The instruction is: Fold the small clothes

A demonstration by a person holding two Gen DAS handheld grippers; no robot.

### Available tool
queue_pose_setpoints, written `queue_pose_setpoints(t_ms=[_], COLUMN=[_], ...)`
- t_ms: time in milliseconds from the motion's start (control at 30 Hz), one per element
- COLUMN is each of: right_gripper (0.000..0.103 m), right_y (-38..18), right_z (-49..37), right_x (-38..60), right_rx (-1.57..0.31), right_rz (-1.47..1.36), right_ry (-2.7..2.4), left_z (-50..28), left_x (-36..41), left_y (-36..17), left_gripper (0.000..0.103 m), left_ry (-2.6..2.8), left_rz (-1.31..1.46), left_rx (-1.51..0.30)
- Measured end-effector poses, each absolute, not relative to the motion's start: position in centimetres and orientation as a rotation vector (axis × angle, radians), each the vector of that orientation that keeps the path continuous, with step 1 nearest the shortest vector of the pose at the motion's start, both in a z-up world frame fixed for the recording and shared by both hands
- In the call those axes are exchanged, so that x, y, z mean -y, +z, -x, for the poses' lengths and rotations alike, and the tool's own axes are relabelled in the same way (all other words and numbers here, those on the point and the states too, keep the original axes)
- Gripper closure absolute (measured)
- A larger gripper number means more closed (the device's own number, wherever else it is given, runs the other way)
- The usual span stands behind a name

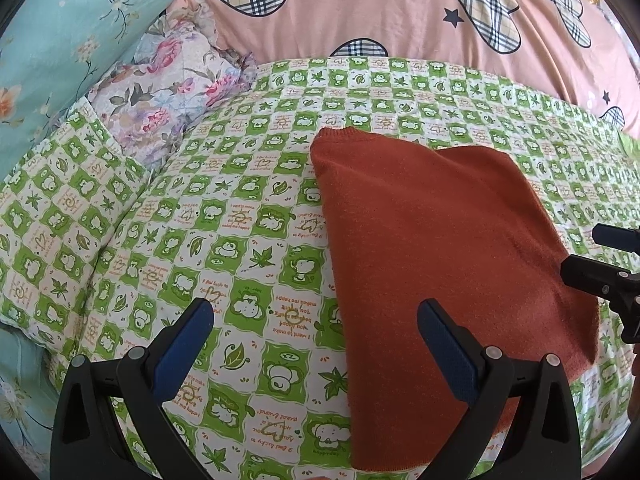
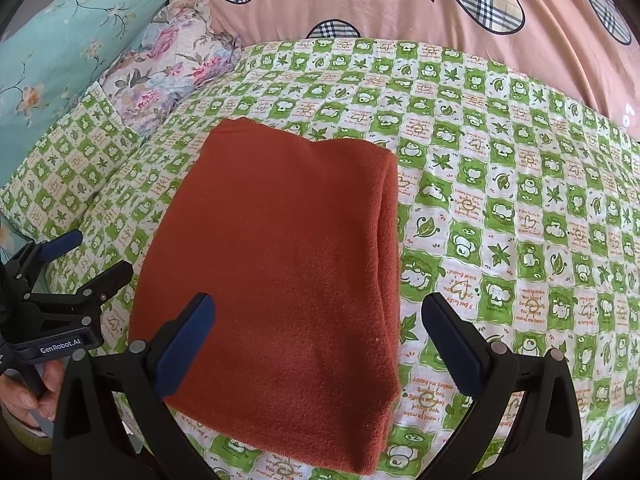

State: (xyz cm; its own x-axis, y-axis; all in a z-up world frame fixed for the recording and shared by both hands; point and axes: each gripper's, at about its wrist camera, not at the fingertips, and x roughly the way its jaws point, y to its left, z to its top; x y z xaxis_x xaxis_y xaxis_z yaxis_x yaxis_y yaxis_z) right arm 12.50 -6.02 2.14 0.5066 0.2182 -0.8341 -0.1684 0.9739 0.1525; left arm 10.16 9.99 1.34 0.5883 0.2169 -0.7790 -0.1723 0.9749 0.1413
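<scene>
A folded rust sweater (image 2: 280,280) lies flat on the green checked bed sheet (image 2: 500,160). The right gripper (image 2: 318,320) hovers over its near edge, jaws wide and empty. The left gripper (image 1: 316,328), also wide, hovers just left of it.

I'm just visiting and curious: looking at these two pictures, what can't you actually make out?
- What garment the folded rust-orange knit is: folding hides any sleeves or legs, both views.
- Its near edge: cut off by the frame bottom in the left wrist view.
- The person: only fingertips show, cut by the right wrist view's edge.
- The right gripper in the left wrist view: mostly cut off.
- The bedsheet print's wording: upside down, mostly too small.
</scene>
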Motion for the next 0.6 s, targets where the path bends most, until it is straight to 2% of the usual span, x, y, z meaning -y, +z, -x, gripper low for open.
queue_pose_setpoints(t_ms=[600], right_gripper=[0.0], right_y=[3.09], right_z=[-12.26], right_x=[6.59], right_rx=[-0.992], right_rz=[-0.056], right_ry=[0.232], left_z=[-10.64], left_x=[-9.74], left_y=[1.71], left_gripper=[0.001], left_ry=[0.198], left_rz=[-0.063], left_rx=[-0.902])
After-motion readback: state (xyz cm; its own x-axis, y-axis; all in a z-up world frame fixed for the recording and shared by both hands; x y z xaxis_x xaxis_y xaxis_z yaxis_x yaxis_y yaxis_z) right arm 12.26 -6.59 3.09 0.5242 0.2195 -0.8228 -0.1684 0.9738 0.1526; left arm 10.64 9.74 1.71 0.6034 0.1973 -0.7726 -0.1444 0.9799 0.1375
